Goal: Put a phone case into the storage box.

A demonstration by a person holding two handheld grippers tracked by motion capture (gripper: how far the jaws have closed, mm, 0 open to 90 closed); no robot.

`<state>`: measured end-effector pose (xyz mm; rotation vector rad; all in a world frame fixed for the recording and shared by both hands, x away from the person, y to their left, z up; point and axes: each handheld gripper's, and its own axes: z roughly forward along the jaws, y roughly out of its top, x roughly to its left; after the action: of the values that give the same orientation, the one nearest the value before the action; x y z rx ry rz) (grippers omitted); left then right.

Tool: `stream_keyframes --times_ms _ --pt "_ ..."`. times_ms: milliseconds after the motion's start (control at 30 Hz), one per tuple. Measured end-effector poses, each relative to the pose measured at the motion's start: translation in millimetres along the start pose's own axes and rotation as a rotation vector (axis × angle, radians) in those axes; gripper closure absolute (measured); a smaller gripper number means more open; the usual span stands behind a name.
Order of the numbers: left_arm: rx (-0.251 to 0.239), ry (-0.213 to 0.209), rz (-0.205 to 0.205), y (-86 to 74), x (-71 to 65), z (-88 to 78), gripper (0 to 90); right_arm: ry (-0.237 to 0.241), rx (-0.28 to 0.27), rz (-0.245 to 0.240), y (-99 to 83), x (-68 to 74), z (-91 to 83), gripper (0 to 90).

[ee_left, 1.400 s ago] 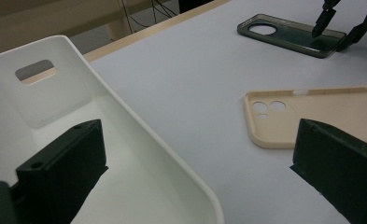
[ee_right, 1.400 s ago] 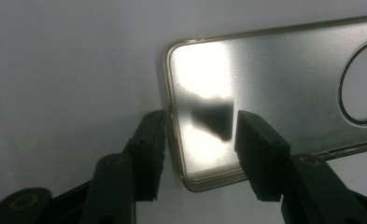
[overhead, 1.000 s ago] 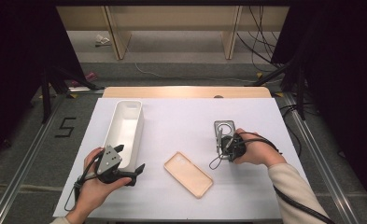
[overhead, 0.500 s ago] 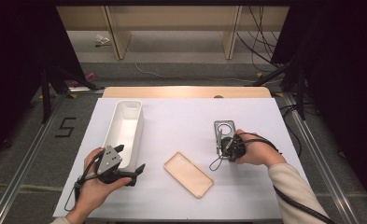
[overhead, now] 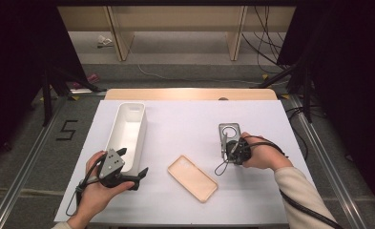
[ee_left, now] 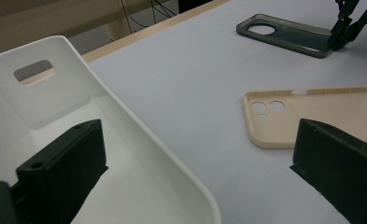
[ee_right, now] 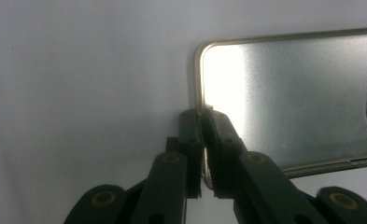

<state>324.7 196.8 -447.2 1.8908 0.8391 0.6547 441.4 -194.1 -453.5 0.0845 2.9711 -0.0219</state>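
- Grey, see-through phone case (overhead: 228,136) lies flat on the white table cover (overhead: 185,119), right of centre, with its round camera opening at the far end.
- Right gripper (overhead: 225,152), held in the person's right hand (overhead: 259,152), meets the near short edge of this grey case; in the right gripper view the gripper (ee_right: 202,114) has its jaws nearly together, with the rim of the case (ee_right: 288,93) pinched between the pads. These jaws have just been closing on that rim.
- Case and table remain in contact: in the left gripper view the grey case (ee_left: 284,35) lies flat on the cover, the right gripper (ee_left: 334,43) at its near corner.
- Beige phone case (overhead: 192,177) lies open side up near the table's front edge, between the two hands, apart from both grippers; in the left gripper view this case (ee_left: 321,112) shows three small camera holes at one end.
- White bin (overhead: 127,133), long and narrow, stands on the left half of the table with a handle slot in its far wall.
- Left gripper (overhead: 133,164), held in the left hand (overhead: 97,191), rests at the near end of the bin; in the left gripper view its jaws stand wide apart and hold nothing, one over the inside of the bin (ee_left: 55,107) and the other outside it, so the bin's wall runs between them untouched.
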Motion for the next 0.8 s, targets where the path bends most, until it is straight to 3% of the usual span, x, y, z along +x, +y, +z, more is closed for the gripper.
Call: stream_keyframes --times_ms 567,800 --pt "-0.001 0.000 0.001 0.2 0.0 -0.3 2.2 -0.031 -0.010 -0.010 -3.6 1.6 -1.5 88.7" --pt "-0.003 0.001 -0.002 0.3 0.1 -0.3 2.3 -0.051 -0.071 0.008 -6.2 2.7 -11.0 88.8"
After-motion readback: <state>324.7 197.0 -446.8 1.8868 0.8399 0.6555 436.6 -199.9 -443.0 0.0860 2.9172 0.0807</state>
